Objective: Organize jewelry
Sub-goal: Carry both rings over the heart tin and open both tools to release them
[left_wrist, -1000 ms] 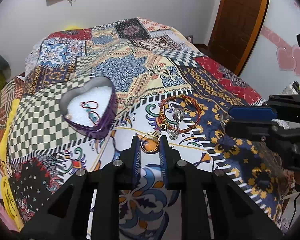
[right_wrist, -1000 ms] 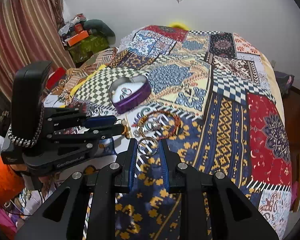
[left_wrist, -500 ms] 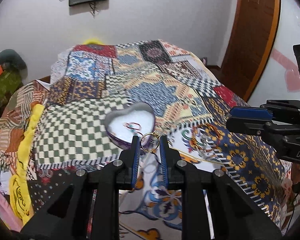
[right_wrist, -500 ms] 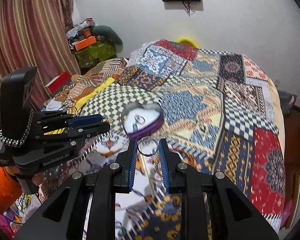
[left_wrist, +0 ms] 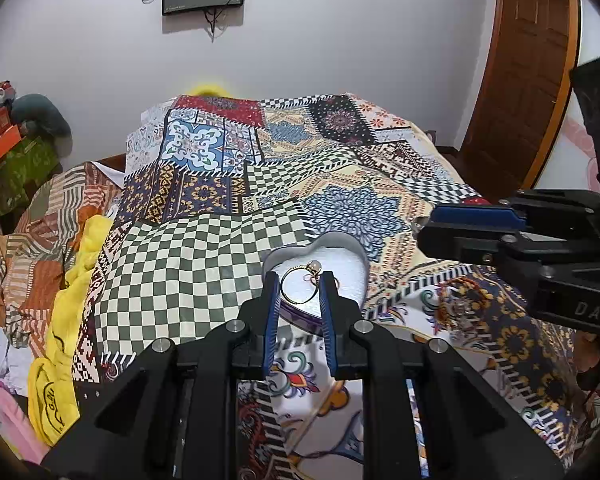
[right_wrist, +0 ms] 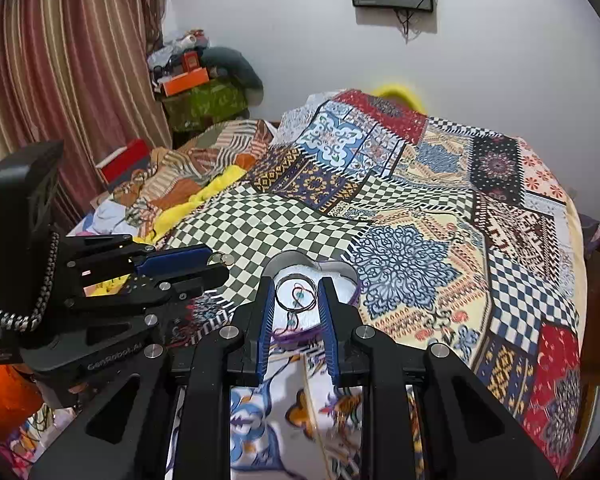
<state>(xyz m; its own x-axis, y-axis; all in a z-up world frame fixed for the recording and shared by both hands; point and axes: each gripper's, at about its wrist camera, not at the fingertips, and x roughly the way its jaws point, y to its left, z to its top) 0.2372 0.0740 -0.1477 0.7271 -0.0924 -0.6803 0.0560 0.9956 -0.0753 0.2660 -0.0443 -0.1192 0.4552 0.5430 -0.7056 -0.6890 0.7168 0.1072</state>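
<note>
Left wrist view: left tongs (left_wrist: 300, 290) clenched on a gold ring (left_wrist: 299, 285) with a pale stone on top, now hanging over the white inside of the heart-shaped box (left_wrist: 354, 258); a second ago the same ring was only just off the bedspread, with the box well off to the left, so the carry is basically done and the release is what's left, judging by position. Right wrist view, same story: right tongs (right_wrist: 296, 292) grasping a plain silver ring (right_wrist: 295, 293), lifted from the bed to above the box (right_wrist: 342, 269) too. Both tongs sit close side by side over one box, so bumping looks possible. Counts: two tongs, two rings held, one box, one beaded bracelet (left_wrist: 456, 300) lying on the bedspread (left_wrist: 204, 264) right of the box with something small and shiny inside it, too blurred to name. In the box, one red-and-teal wire piece (right_wrist: 298, 298), maybe more, partly hidden.
</note>
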